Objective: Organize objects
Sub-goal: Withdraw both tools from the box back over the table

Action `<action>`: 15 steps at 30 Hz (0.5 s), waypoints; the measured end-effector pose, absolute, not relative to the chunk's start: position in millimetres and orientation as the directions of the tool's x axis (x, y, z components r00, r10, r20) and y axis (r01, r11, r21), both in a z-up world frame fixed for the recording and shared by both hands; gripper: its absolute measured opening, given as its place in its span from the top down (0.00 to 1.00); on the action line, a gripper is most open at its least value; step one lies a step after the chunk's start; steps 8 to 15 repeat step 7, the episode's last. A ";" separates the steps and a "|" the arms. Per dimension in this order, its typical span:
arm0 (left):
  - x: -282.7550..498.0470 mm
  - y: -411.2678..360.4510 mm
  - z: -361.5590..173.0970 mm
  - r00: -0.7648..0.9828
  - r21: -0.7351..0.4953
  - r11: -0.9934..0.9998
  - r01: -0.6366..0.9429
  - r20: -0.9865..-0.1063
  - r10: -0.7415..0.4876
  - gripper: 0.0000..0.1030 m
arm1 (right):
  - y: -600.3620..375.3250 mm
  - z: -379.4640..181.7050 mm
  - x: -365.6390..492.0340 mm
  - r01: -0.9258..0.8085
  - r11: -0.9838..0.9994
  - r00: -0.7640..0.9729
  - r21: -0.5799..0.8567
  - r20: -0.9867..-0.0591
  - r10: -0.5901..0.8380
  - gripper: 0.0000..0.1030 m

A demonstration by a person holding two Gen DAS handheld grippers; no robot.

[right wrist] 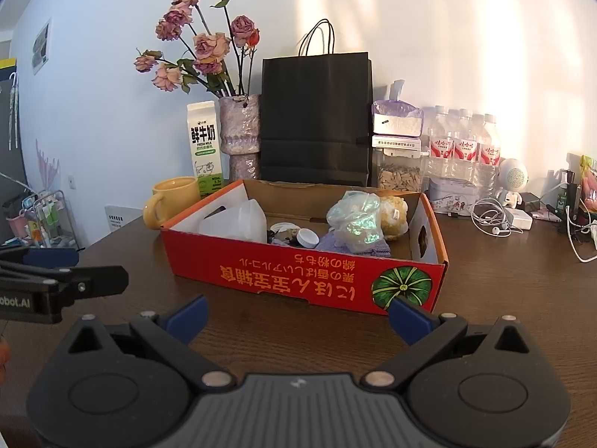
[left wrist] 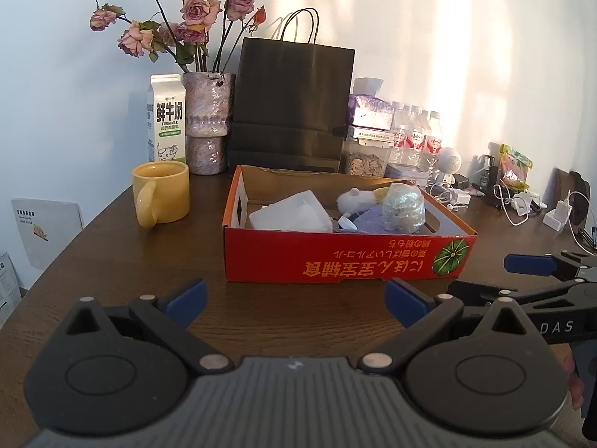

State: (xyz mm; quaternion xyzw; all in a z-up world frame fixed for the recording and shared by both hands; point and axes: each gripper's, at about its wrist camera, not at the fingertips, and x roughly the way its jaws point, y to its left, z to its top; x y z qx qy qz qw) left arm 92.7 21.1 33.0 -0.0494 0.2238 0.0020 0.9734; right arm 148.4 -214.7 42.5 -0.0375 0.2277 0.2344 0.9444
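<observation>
A red cardboard box point(left wrist: 335, 257) point(right wrist: 298, 276) sits on the dark wooden table point(left wrist: 130, 268) point(right wrist: 503, 280). Inside lie a translucent plastic container point(left wrist: 294, 212) point(right wrist: 238, 220), an iridescent plastic bag point(left wrist: 403, 205) point(right wrist: 354, 220), a white bottle cap point(right wrist: 308, 238), a purple cloth point(right wrist: 358, 248) and a soft toy point(left wrist: 354, 198). My left gripper point(left wrist: 294, 300) hovers open just before the box's front wall, nothing between its blue pads. My right gripper point(right wrist: 298, 317) is open too, empty, at the same front wall. Each gripper shows at the edge of the other's view.
Behind the box stand a yellow mug point(left wrist: 160, 194) point(right wrist: 175, 201), a milk carton point(left wrist: 166, 117), a vase of dried roses point(left wrist: 207, 123), a black paper bag point(left wrist: 291, 104), water bottles point(right wrist: 462, 145), a seed jar point(right wrist: 399, 175). Cables and chargers point(right wrist: 492, 220) clutter the right.
</observation>
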 end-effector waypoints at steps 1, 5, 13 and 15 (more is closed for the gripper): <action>92.4 21.0 32.9 0.899 -0.095 0.995 -0.021 -0.437 -0.023 0.00 | -214.5 42.3 148.2 -0.459 0.888 0.786 0.036 -0.448 0.425 0.00; 92.0 20.1 31.7 0.895 -0.089 0.996 -0.027 -0.446 -0.016 0.00 | -213.8 41.2 147.6 -0.461 0.887 0.785 0.036 -0.450 0.426 0.00; 92.3 20.5 31.1 0.892 -0.093 0.995 -0.034 -0.453 -0.012 0.00 | -213.5 40.5 147.2 -0.464 0.885 0.783 0.036 -0.451 0.429 0.00; 92.3 20.5 31.1 0.892 -0.093 0.995 -0.034 -0.453 -0.012 0.00 | -213.5 40.5 147.2 -0.464 0.885 0.783 0.036 -0.451 0.429 0.00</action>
